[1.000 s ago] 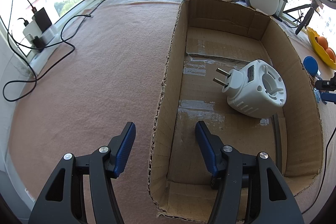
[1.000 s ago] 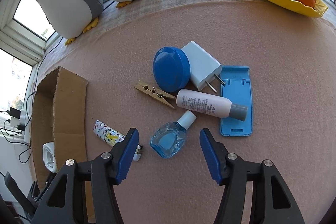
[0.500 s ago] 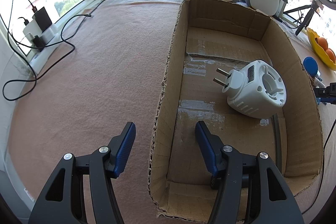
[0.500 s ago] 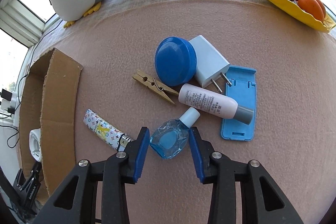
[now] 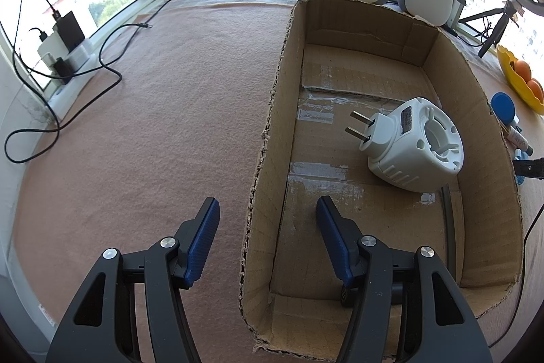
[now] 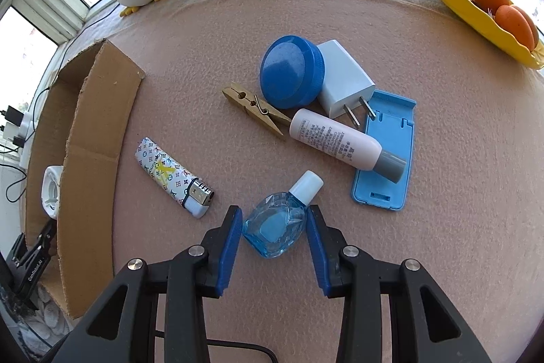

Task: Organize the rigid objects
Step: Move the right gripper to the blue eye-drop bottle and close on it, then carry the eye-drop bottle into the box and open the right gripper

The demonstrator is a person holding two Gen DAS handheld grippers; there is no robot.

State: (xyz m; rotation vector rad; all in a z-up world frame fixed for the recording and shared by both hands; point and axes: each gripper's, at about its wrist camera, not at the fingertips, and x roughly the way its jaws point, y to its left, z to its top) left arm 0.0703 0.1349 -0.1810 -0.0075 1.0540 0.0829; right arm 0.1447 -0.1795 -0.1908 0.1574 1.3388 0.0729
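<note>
Right gripper (image 6: 274, 225) narrowed around blue eye-drop bottle (image 6: 276, 223) since earlier, contact unclear, left gripper (image 5: 267, 223) unchanged, spread across cardboard box (image 5: 272, 138) wall

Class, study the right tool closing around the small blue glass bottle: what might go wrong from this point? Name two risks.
1. The small blue glass bottle is faceted and smooth, so it may squirt out from between the right tool's blue pads.
2. The patterned lighter lies close beside the left pad, so a sideways drift may knock it.
</note>
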